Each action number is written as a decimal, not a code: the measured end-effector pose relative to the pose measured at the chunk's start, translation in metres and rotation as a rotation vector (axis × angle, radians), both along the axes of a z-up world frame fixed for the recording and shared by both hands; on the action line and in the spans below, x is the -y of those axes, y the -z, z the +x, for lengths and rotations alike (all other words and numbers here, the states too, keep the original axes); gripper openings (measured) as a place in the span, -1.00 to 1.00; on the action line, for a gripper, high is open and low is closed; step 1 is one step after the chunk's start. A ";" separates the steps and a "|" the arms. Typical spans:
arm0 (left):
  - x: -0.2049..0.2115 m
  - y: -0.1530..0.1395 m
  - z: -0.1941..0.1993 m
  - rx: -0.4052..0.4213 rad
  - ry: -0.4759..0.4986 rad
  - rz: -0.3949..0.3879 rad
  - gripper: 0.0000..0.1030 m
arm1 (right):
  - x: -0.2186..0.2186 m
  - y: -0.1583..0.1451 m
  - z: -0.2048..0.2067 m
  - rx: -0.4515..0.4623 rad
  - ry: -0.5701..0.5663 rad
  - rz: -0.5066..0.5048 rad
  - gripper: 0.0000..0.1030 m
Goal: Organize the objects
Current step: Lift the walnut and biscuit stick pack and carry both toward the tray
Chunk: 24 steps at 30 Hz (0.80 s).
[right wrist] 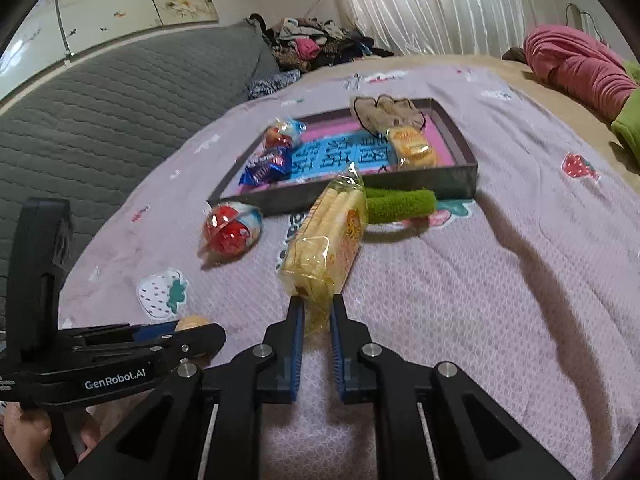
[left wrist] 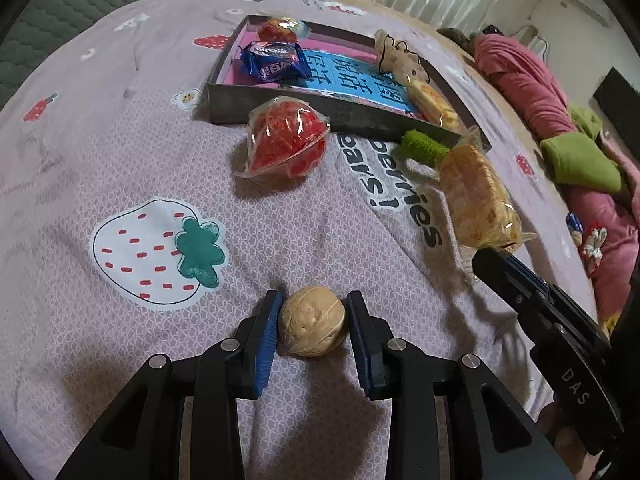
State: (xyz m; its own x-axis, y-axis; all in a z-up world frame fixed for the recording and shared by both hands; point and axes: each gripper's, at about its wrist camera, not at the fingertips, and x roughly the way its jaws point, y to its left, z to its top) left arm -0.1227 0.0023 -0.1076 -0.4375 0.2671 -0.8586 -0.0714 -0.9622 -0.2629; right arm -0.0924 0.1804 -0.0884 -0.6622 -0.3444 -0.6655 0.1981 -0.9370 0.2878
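Note:
A walnut [left wrist: 312, 321] lies on the pink strawberry bedspread between the fingers of my left gripper [left wrist: 313, 320]; the blue pads sit against its two sides. My right gripper [right wrist: 317, 316] is shut on the crimped end of a clear pack of yellow wafer biscuits [right wrist: 328, 242], which also shows in the left wrist view [left wrist: 478, 196]. A dark shallow tray [right wrist: 460, 178] holds a blue snack packet [right wrist: 266, 168], a red-and-white wrapped sweet [right wrist: 282, 136], a wrapped cake [right wrist: 412, 146] and a beige plush [right wrist: 384, 114].
A red wrapped sweet [left wrist: 286, 142] lies on the bedspread in front of the tray [left wrist: 280, 104]. A green fuzzy ring [right wrist: 400, 204] lies beside the biscuit pack. Pink and green bedding [left wrist: 560, 120] is piled at the right. A grey quilted headboard [right wrist: 120, 112] stands at the left.

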 end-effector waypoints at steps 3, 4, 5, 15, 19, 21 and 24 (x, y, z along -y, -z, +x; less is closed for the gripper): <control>0.000 -0.001 0.002 -0.003 -0.004 0.005 -0.34 | -0.001 -0.001 0.001 -0.002 -0.005 -0.001 -0.75; 0.000 -0.002 0.002 -0.004 -0.004 0.006 -0.34 | -0.002 -0.001 0.003 -0.001 -0.004 -0.008 -0.75; 0.000 -0.003 0.003 -0.008 -0.003 0.008 -0.34 | -0.003 -0.002 0.004 -0.008 -0.005 -0.017 -0.75; 0.000 -0.013 0.006 -0.023 -0.003 0.003 -0.34 | -0.006 -0.021 0.016 -0.040 -0.016 -0.018 -0.75; 0.000 -0.024 0.010 -0.043 -0.002 0.004 -0.34 | -0.005 -0.028 0.019 -0.052 -0.023 -0.016 -0.75; 0.000 -0.029 0.011 -0.049 -0.001 0.003 -0.34 | -0.006 -0.033 0.022 -0.061 -0.023 -0.017 -0.75; 0.000 -0.037 0.014 -0.063 0.000 0.002 -0.34 | -0.006 -0.041 0.024 -0.074 -0.022 -0.018 -0.75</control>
